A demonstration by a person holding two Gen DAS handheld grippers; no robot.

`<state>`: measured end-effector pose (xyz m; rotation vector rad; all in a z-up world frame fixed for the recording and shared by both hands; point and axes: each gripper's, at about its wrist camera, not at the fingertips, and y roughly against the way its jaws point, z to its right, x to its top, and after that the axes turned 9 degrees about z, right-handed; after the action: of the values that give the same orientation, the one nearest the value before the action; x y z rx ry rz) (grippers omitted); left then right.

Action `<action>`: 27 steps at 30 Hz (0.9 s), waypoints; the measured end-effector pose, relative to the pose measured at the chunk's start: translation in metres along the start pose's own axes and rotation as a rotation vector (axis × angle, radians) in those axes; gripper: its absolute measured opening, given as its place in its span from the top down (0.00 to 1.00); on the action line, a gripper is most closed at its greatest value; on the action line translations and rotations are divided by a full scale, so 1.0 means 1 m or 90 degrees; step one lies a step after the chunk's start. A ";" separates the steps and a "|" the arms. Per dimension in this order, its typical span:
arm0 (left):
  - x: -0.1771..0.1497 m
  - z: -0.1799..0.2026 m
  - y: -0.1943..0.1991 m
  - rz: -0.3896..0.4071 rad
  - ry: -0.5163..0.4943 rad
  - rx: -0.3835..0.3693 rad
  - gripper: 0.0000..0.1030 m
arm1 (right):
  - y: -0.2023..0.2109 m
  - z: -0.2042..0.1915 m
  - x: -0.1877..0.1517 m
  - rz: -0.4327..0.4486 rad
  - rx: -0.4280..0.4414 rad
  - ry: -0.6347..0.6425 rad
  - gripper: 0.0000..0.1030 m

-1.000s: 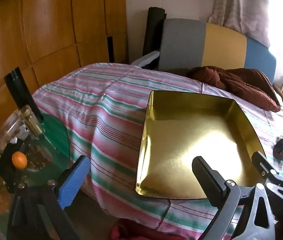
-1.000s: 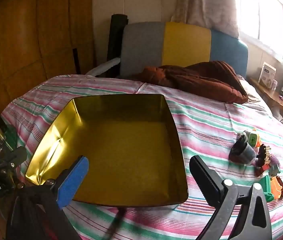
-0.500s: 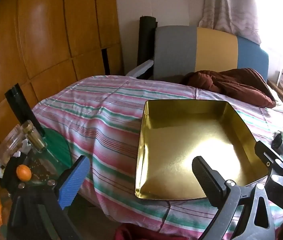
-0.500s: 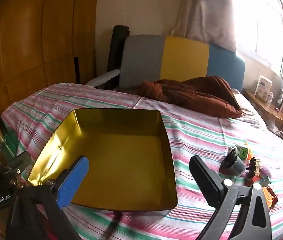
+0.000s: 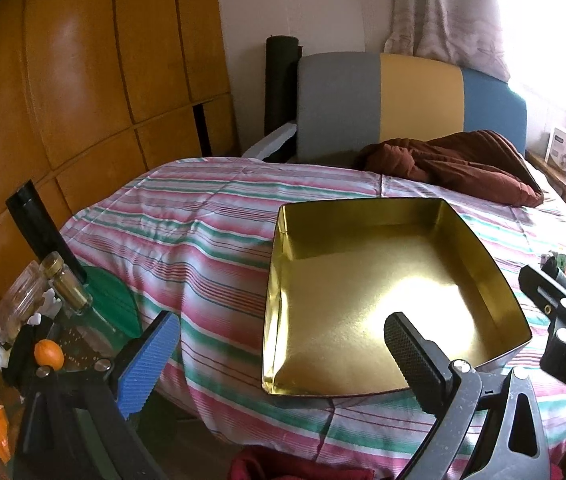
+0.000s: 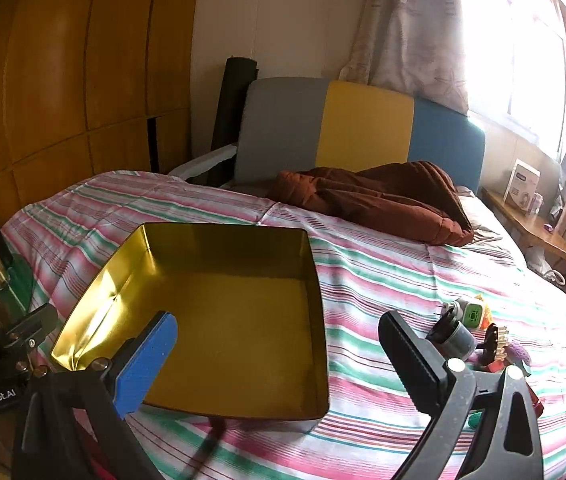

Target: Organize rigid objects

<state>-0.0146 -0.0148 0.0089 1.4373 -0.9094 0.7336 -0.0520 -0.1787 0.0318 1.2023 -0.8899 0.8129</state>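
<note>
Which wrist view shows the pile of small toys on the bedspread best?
The right wrist view: the small toys lie in plain sight right of the gold tin. In the left wrist view only a few toys peek out at the frame's edge behind the right gripper.

One gold tin tray lies ahead of the right fingers. To their right sits one cluster of small toys, too jumbled to count. One brown blanket lies beyond. Left of the left fingers stand one glass bottle and one orange ball.
</note>
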 end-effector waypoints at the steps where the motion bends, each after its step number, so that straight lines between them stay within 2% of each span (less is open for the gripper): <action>1: 0.000 0.001 0.000 -0.001 -0.002 0.000 0.00 | 0.000 0.003 0.000 0.001 0.000 0.000 0.01; 9: 0.000 0.009 -0.002 0.000 -0.027 -0.006 0.00 | -0.003 0.022 0.002 0.004 0.011 0.017 0.01; 27: 0.009 0.052 -0.002 0.019 -0.104 -0.043 0.00 | 0.004 0.140 0.005 -0.004 -0.097 -0.090 0.01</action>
<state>-0.0124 -0.0679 0.0121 1.4412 -1.0726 0.6079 -0.0723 -0.3154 0.0553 1.1379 -1.0443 0.6486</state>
